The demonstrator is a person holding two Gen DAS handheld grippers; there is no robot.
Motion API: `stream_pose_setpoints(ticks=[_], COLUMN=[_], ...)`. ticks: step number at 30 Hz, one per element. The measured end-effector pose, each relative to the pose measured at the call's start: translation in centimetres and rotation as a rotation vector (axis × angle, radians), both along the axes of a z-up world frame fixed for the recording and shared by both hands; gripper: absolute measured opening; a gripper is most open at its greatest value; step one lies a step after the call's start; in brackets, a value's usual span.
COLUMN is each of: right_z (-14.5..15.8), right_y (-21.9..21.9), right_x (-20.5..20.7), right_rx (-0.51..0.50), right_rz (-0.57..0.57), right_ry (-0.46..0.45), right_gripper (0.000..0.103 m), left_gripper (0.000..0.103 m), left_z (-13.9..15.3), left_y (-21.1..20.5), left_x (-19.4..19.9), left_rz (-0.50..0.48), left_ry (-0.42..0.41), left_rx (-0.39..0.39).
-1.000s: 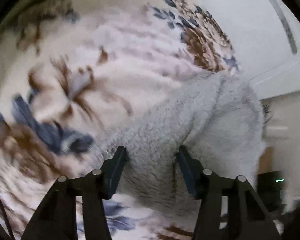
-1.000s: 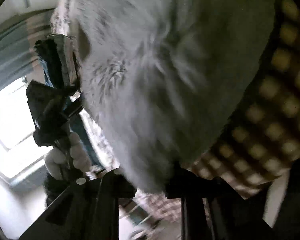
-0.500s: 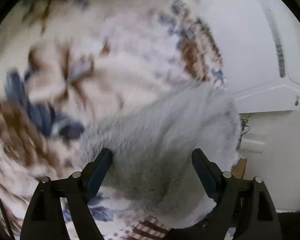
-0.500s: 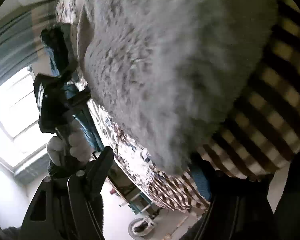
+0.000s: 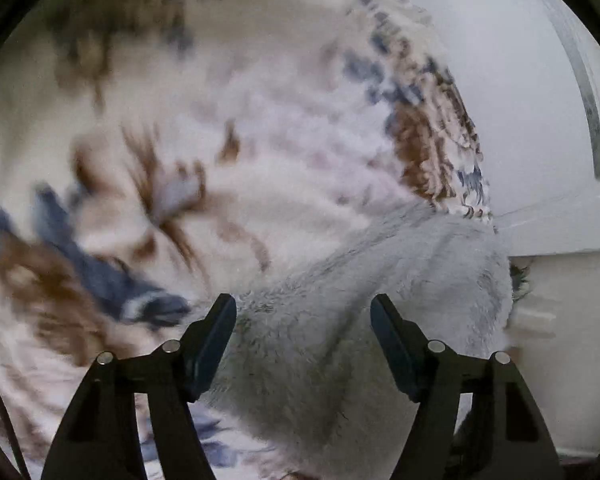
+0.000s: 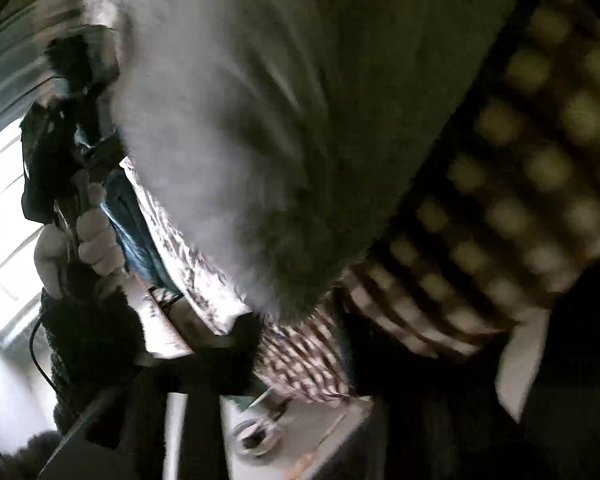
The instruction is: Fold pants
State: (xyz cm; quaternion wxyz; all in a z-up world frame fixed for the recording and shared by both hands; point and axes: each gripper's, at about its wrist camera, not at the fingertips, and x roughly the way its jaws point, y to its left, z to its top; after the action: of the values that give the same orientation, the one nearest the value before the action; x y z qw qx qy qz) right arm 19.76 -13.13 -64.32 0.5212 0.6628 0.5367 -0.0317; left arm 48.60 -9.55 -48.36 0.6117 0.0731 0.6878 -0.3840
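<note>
The grey fleece pants (image 5: 340,340) lie on a floral blanket (image 5: 220,160) in the left wrist view. My left gripper (image 5: 302,316) hovers over them. Its jaws are apart and closing, with fleece between them and the pads clear of it. In the right wrist view the pants (image 6: 280,140) fill the middle, and one corner hangs down between the jaws of my right gripper (image 6: 300,332). Those jaws are dark and blurred; they are closing, and striped sheet shows between them. The left finger (image 6: 242,332) sits beside the corner of the pants.
A brown checked sheet (image 6: 540,160) lies under the pants on the right. A white-gloved hand (image 6: 92,240) holds the other gripper at the left, in front of a bright window (image 6: 0,200). A white wall (image 5: 520,100) stands beyond the bed's edge. The floor (image 6: 300,432) shows below.
Both grippers have let go of the fleece. The left jaws spread wide, then narrowed a little. The right jaws opened off the pants' corner and have narrowed again. Both views shifted slightly.
</note>
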Motion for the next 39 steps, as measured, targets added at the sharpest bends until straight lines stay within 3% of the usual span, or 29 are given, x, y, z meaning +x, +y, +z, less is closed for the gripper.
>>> stream_pose_setpoints(ticks=[1, 3, 4, 6, 8, 11, 13, 15, 16, 18, 21, 24, 27, 28, 29, 31, 33, 34, 36, 37, 38, 39], right_z=[1.5, 3.9, 4.8, 5.4, 4.6, 2.5, 0.0, -1.2, -1.4, -1.5, -1.3, -3.8, -3.8, -3.3, -2.5, -1.2, -0.6, -0.9, -2.1, -2.5, -2.7, -2.7], right_y=[-1.6, -5.2, -6.9, -9.3, -12.3, -14.8, -16.7, -17.5, -17.8, -17.9, -18.5, -18.3, -18.1, -18.1, -18.3, -18.9, -19.2, -19.1, -18.8, -18.5, -18.1, -17.9], right_x=[-1.0, -3.4, -4.0, -3.9, -3.3, -1.6, -0.7, 0.0, -0.5, -1.1, -5.2, -7.2, -7.8, -8.2, -8.5, -8.3, -6.1, -4.7, -2.6, -1.3, -0.5, -0.3], right_rx=[-0.049, -0.130, -0.159, -0.179, -0.176, -0.175, -0.094, -0.062, -0.066, -0.113, -0.196, -0.127, -0.034, -0.035, -0.026, -0.032, -0.051, -0.060, -0.055, -0.067, -0.092, -0.117], right_rz=[-0.036, -0.129, -0.174, -0.261, -0.339, -0.392, -0.408, -0.403, -0.390, -0.384, -0.386, -0.409, -0.442, -0.449, -0.460, -0.482, -0.464, -0.404, -0.350, -0.320, -0.274, -0.245], right_ry=[-0.011, -0.028, -0.037, -0.062, -0.089, -0.109, -0.123, -0.110, -0.098, -0.082, -0.013, 0.040, -0.040, -0.062, -0.097, -0.159, -0.188, -0.167, -0.170, -0.152, -0.117, -0.097], right_gripper=[0.071, 0.075, 0.075, 0.076, 0.075, 0.075, 0.075, 0.042, 0.017, 0.015, 0.011, 0.009, 0.010, 0.018, 0.047, 0.092, 0.092, 0.092, 0.085, 0.056, 0.012, 0.013], left_gripper=[0.078, 0.083, 0.086, 0.090, 0.091, 0.091, 0.091, 0.090, 0.083, 0.069, 0.066, 0.066, 0.074, 0.076, 0.077, 0.085, 0.085, 0.085, 0.085, 0.085, 0.085, 0.084], left_z=[2.2, 5.4, 6.4, 6.6, 4.8, 0.4, -2.7, -4.8, -5.3, -5.3, -4.7, -5.2, -4.1, -3.3, -2.6, -1.8, -2.2, -3.2, -5.2, -6.2, -6.2, -6.2], left_y=[-0.5, -1.6, -3.1, -6.9, -12.0, -18.3, -21.3, -23.0, -23.8, -24.4, -24.8, -24.9, -24.1, -23.7, -23.3, -22.2, -21.5, -21.2, -21.1, -21.1, -20.9, -21.0], left_x=[-0.6, -2.1, -3.1, -4.6, -6.1, -7.3, -7.8, -8.5, -9.0, -10.0, -10.2, -8.8, -6.6, -6.0, -5.7, -5.3, -5.4, -5.5, -6.3, -6.7, -6.8, -7.2], left_rz=[-0.026, -0.077, -0.109, -0.165, -0.244, -0.332, -0.384, -0.447, -0.483, -0.561, -0.586, -0.475, -0.350, -0.335, -0.330, -0.331, -0.357, -0.366, -0.371, -0.387, -0.397, -0.415], left_ry=[-0.091, -0.207, -0.214, -0.144, -0.049, 0.059, 0.114, 0.118, 0.107, 0.089, 0.062, 0.211, 0.300, 0.289, 0.281, 0.291, 0.273, 0.271, 0.281, 0.284, 0.267, 0.252], left_rx=[0.015, 0.006, -0.016, -0.060, -0.064, 0.000, 0.084, 0.150, 0.158, 0.165, 0.186, 0.141, 0.058, 0.037, 0.023, 0.000, 0.027, 0.063, 0.114, 0.135, 0.136, 0.130])
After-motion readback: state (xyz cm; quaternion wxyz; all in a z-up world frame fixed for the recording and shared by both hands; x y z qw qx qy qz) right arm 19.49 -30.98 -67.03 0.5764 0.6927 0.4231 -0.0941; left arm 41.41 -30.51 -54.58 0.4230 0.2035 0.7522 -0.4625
